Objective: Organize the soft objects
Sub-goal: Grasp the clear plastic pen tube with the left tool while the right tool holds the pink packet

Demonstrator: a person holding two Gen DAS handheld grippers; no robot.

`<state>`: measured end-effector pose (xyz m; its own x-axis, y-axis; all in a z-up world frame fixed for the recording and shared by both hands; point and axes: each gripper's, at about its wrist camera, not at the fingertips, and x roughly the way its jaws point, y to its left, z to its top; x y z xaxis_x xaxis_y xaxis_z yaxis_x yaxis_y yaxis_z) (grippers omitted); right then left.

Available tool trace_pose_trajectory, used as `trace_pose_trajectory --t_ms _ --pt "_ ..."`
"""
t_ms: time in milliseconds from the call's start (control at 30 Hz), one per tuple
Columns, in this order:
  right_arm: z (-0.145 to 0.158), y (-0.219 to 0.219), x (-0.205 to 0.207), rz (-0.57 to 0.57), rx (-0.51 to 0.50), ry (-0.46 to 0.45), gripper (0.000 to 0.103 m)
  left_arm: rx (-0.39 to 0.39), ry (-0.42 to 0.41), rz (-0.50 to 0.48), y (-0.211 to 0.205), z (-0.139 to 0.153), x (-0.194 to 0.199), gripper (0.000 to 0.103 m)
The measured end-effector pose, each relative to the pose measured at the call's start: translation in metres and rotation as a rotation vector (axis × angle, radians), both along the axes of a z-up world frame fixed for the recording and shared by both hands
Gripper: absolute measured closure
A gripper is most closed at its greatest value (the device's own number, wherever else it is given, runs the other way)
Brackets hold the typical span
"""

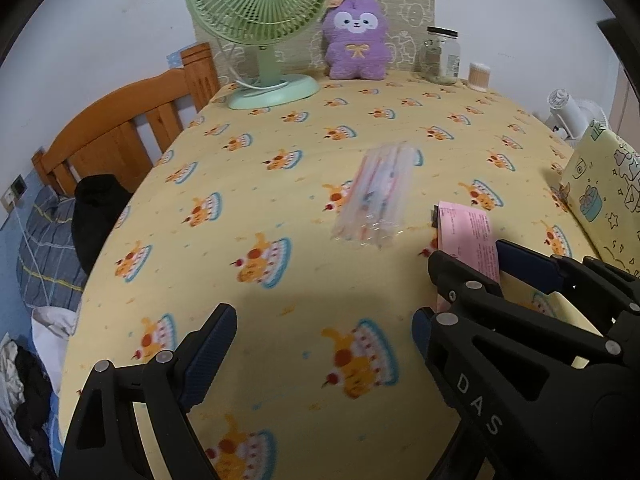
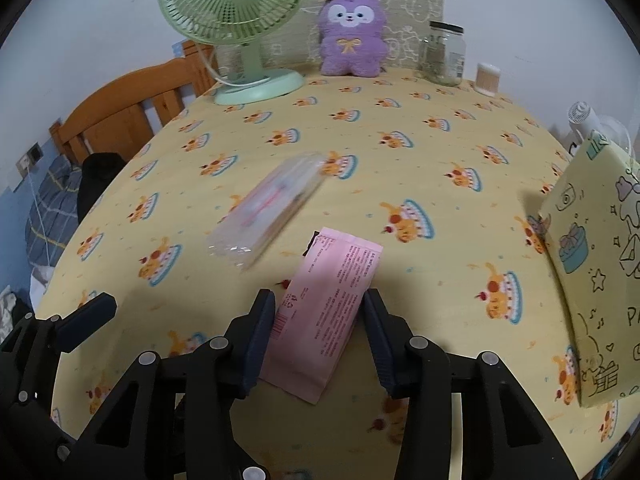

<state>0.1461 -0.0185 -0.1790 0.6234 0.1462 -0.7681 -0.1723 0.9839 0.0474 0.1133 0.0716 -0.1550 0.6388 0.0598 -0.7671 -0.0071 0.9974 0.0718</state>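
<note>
Yellow cake-print cloth [image 2: 400,168] covers the whole table, and nearest the cameras it is bare except for the tools. At six o'clock in the right wrist view, the right gripper [image 2: 320,332] pinches the pink soft pack [image 2: 332,292] across its short width, pads against both long edges, probably so the limp pack lifts without folding. The left gripper [image 1: 324,340] hangs spread wide over plain cloth with nothing between its fingers, seemingly kept free for the next item. Further out, at eleven o'clock from the pink pack, a clear plastic pack [image 2: 266,212] lies flat. At three o'clock stands a yellow cartoon box [image 2: 592,280], the likely destination. Farthest, along the wall, are a green fan [image 2: 236,12], purple plush [image 2: 352,36], glass jar [image 2: 442,54] and cotton swab tub [image 2: 488,78].
</note>
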Motion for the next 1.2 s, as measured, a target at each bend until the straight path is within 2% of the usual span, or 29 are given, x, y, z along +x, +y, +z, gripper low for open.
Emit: trace_pose_trajectory --t_ms 333,433,833,1133,1200 --pt "0.004 -0.023 0.018 -0.016 0.014 0.014 0.056 0.024 0.004 -0.017 -0.018 0.001 0.026 0.012" --pt "0.006 -0.029 0.024 -0.017 0.017 0.004 0.056 0.056 -0.006 -0.017 -0.025 0.002 0.037 0.014" --pt "0.014 -0.049 0.049 -0.025 0.010 -0.024 0.057 0.099 -0.011 -0.059 -0.045 0.005 0.069 0.015" --pt "0.014 -0.058 0.066 -0.037 0.051 -0.010 0.057 0.077 -0.002 -0.045 -0.049 0.002 0.087 0.031" --pt "0.014 -0.058 0.068 -0.037 0.056 -0.009 0.057 0.041 0.004 -0.050 -0.047 0.002 0.089 0.040"
